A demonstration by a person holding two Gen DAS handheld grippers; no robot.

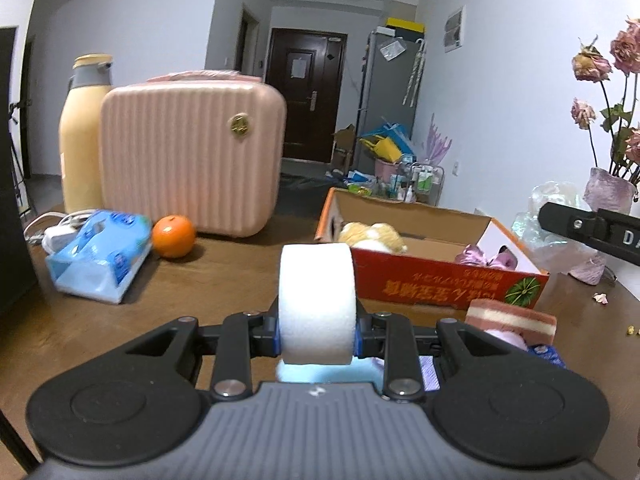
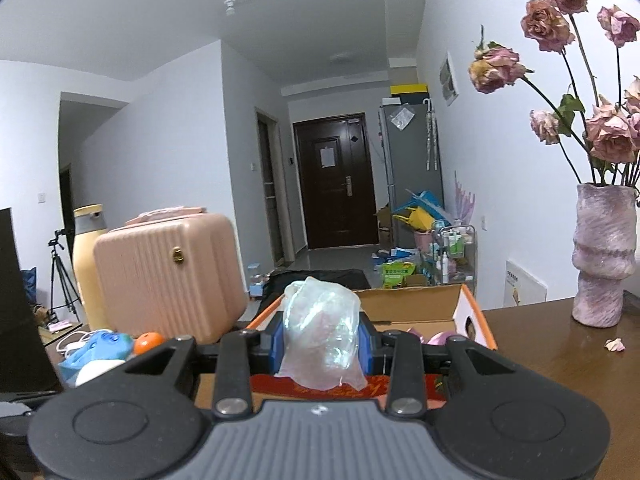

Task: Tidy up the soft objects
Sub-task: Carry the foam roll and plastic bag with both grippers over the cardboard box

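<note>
Left gripper [image 1: 317,336] clamped on white sponge [image 1: 317,304], short of cardboard box [image 1: 440,280]; right gripper [image 2: 322,338] clamped on crumpled plastic bag [image 2: 322,332], above box near edge

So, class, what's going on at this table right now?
A person is sorting soft things into a cardboard box, one gripper in each hand. The left gripper is shut on a white sponge near the box. The right gripper is shut on a crumpled plastic bag. A plush toy already lies in the box.
</note>
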